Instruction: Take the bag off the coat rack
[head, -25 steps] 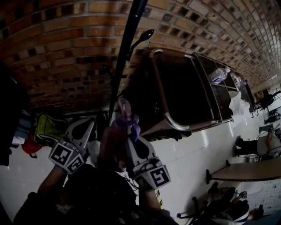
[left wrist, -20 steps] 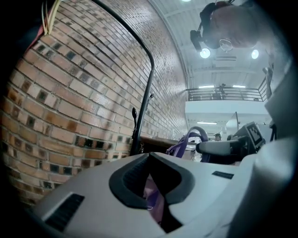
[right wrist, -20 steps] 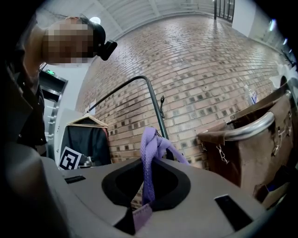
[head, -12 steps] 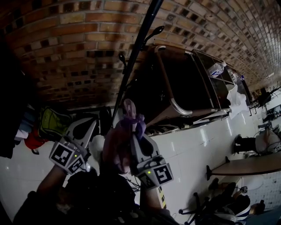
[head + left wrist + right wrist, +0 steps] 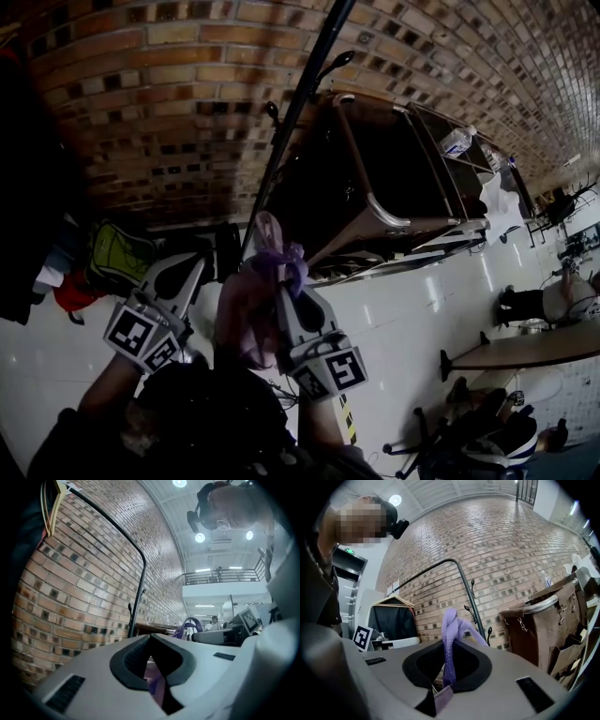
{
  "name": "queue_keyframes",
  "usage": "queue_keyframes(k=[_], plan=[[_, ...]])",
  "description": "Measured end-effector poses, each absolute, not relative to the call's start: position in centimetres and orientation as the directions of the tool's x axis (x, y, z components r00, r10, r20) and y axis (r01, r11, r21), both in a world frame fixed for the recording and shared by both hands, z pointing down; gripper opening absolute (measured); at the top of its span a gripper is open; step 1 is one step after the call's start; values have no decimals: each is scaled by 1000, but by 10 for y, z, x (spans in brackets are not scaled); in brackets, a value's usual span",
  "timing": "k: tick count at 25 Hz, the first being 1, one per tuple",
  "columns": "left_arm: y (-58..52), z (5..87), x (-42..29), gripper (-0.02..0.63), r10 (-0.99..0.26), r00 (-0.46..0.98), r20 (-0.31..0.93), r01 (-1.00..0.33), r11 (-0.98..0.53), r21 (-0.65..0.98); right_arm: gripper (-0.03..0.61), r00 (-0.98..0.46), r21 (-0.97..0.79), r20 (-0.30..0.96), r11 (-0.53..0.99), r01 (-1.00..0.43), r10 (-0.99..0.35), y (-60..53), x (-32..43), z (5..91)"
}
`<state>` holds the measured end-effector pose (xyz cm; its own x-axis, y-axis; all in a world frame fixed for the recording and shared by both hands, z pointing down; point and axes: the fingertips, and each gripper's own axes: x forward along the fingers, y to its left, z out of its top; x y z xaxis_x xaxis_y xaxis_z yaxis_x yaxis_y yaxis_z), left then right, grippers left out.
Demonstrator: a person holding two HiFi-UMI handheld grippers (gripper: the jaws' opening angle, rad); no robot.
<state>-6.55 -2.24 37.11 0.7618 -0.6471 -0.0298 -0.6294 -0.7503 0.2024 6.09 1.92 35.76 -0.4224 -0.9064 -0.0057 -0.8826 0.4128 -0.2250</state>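
Note:
A purple bag (image 5: 242,314) hangs between my two grippers, clear of the black coat rack (image 5: 298,111) and its hooks. My right gripper (image 5: 279,281) is shut on the bag's twisted handles (image 5: 449,634), which stand up out of its jaws. My left gripper (image 5: 192,267) sits at the bag's left side. Its jaws are closed with purple fabric (image 5: 157,684) caught between them. In the left gripper view the rack's pole (image 5: 138,597) rises in front of the brick wall, and the right gripper view shows the same pole (image 5: 468,590).
A brown cart with a metal frame (image 5: 375,202) stands right of the rack against the brick wall (image 5: 159,103). A green backpack (image 5: 117,255) and dark hanging clothes (image 5: 28,187) are on the left. A table (image 5: 525,361) and chairs stand at the right on the white tiled floor.
Both grippers have moved together with the bag still held. The rack pole and the brown cart have shifted right in the head view.

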Motion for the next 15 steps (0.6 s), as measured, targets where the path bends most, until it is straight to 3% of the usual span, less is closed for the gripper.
queue_keyframes(k=[15], plan=[[34,362,-81,34,-622,781,-53,-604,-775,186,48,-410,-211,-3,402,-891,-912,79,39,356]])
